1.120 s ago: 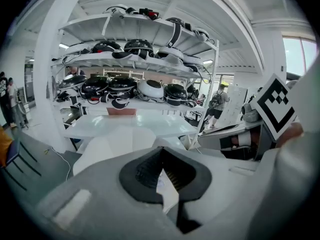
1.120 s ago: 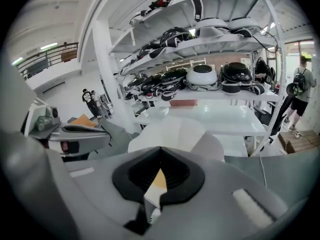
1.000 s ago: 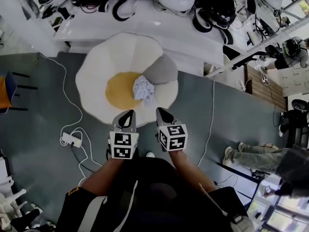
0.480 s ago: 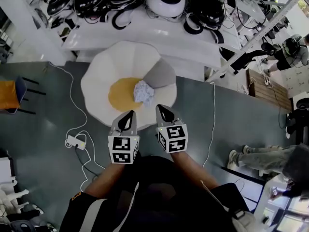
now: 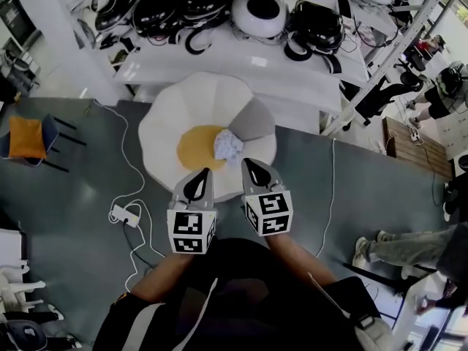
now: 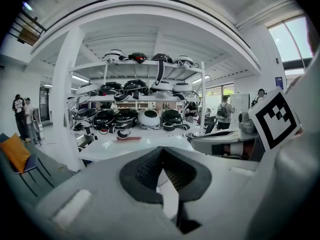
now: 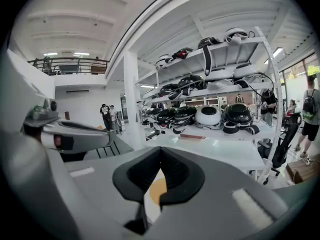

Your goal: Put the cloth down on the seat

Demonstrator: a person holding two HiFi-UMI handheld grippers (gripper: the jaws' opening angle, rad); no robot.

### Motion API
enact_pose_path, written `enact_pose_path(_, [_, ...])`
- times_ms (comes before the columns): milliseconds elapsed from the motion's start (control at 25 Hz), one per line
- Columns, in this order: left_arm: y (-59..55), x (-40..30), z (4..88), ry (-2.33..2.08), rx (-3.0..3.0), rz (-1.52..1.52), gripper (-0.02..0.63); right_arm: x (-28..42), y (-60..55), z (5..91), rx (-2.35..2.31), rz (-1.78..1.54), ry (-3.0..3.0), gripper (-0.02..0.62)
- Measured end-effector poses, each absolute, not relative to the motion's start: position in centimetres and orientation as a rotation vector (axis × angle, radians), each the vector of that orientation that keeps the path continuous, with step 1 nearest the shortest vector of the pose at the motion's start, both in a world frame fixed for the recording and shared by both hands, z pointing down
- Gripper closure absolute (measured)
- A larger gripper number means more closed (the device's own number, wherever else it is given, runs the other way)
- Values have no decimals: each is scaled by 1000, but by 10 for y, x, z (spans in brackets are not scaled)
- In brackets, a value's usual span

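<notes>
Looking down, you have the cloth (image 5: 228,145) lying on the seat (image 5: 162,112), at the edge of its yellow cushion (image 5: 194,148) and touching the grey pillow (image 5: 254,121). It sits ahead of both hands, a touch nearer your right gripper (image 5: 254,171) than your left gripper (image 5: 199,180). It is a pale, patterned, crumpled lump with no clear long axis. Both grippers are closed with nothing between the jaws, so the placing looks done.

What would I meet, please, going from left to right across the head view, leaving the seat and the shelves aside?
Orange cushion → power strip → left gripper → right gripper → white cable → bystander's legs.
</notes>
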State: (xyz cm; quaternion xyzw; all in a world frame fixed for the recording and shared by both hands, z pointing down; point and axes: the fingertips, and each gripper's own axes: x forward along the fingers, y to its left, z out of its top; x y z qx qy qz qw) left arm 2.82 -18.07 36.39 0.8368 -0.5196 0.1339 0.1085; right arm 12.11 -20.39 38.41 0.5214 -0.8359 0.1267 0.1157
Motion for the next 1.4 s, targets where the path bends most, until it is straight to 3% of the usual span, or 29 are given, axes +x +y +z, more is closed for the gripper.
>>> enact_pose_path(720, [-136, -8, 315, -1529, 2607, 327, 604, 95, -140, 313, 1654, 218, -2490, 595])
enact_pose_path(1400, [-137, -24, 321, -1538, 2598, 293, 604, 77, -131, 331, 1639, 239, -2443, 595])
